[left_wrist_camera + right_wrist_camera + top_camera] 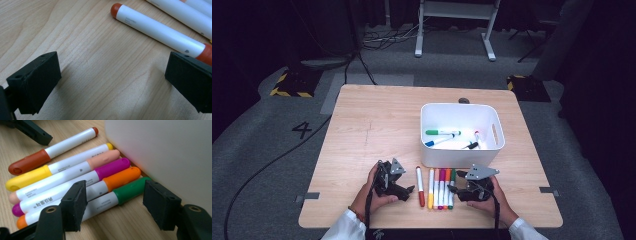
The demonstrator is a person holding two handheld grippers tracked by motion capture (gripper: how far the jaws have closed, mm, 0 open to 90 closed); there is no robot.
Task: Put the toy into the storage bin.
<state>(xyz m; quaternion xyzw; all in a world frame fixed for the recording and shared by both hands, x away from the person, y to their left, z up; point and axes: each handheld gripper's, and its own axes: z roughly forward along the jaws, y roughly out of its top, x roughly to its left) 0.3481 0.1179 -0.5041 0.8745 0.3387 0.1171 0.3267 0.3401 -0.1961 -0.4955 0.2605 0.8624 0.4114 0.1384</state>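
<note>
Two grippers sit low over the table (362, 130), both released. Your right gripper (115, 202) has its jaws spread around the green marker (117, 196), which lies between them, just beside the white bin (162, 152). Your left gripper (110, 82) gapes over bare wood, with the red marker (160, 31) just ahead, its cap next to one jaw.
</note>
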